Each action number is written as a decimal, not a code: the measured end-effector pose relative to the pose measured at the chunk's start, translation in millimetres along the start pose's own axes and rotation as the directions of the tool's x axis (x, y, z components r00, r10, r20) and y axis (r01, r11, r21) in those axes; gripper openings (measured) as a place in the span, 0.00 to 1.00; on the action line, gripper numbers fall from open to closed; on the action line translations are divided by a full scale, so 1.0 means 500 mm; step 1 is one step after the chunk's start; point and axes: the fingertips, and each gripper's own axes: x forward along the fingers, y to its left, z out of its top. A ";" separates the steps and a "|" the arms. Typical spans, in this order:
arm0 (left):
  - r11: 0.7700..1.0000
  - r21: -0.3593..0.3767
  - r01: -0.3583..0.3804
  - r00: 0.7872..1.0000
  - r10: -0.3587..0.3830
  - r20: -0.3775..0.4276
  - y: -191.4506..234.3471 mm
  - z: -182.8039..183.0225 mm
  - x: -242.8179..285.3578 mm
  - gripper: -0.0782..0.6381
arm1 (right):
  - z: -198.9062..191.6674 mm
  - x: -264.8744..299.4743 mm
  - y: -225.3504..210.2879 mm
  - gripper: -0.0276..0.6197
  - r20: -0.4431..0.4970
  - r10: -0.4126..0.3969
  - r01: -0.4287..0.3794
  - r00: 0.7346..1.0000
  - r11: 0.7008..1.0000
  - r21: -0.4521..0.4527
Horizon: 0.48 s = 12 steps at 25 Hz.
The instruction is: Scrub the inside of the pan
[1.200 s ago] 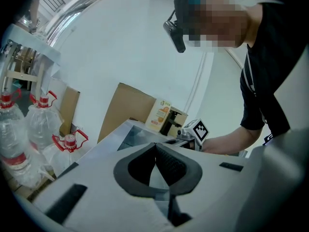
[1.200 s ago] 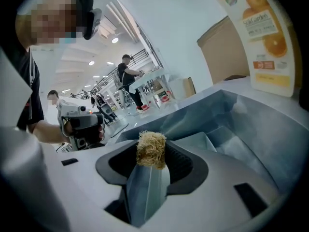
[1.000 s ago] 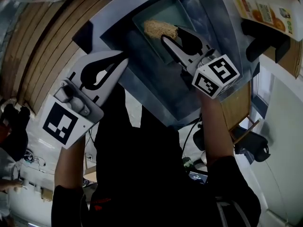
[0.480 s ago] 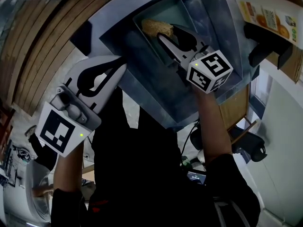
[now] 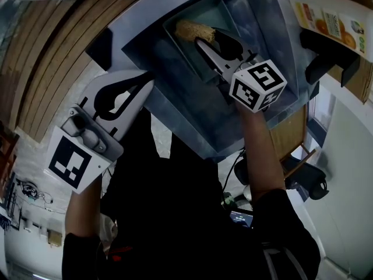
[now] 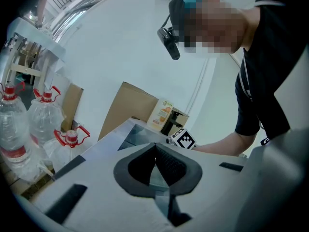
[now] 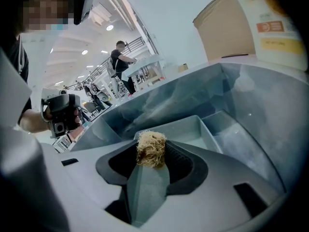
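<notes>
We've got the right gripper [image 5: 203,42] reaching down into the grey steel sink [image 5: 180,92], its jaws clamped on a tan, fibrous scrubbing pad [image 7: 151,149]. The pad sticks out just past the tips. It sits inside the shallow rectangular grey metal pan [image 5: 220,16], which lies in the sink basin, and in the head view it is at the pan's far left corner, at or very near the floor. Whether it is pressing or only brushing the floor, we can't tell from here.

Over on the other side, the left gripper [image 6: 155,149] hangs at the sink's near rim, jaws closed together with nothing between them, well clear of the pan.

So we read this as the scrubbing stroke itself, mid-task. Most of the pan floor shows bare and unswept on the right.

Next, we judge the pad needs pushing down firmly and dragging across the floor towards the opposite wall, then along the corners. The grip has to stay tight so the pad doesn't twist out. The pan looks unsecured, so it may slide, and the idle left gripper could brace its rim.
</notes>
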 end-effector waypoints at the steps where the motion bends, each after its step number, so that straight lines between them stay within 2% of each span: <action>1: 1.000 0.001 0.000 1.000 0.000 -0.001 0.000 0.002 0.002 0.13 | 0.002 -0.002 -0.007 0.31 0.001 -0.008 0.008 1.000 1.000 0.002; 12: 1.000 0.011 0.012 1.000 -0.012 -0.013 -0.005 0.019 0.037 0.13 | 0.016 -0.030 -0.088 0.31 0.009 -0.084 0.083 0.996 0.996 0.026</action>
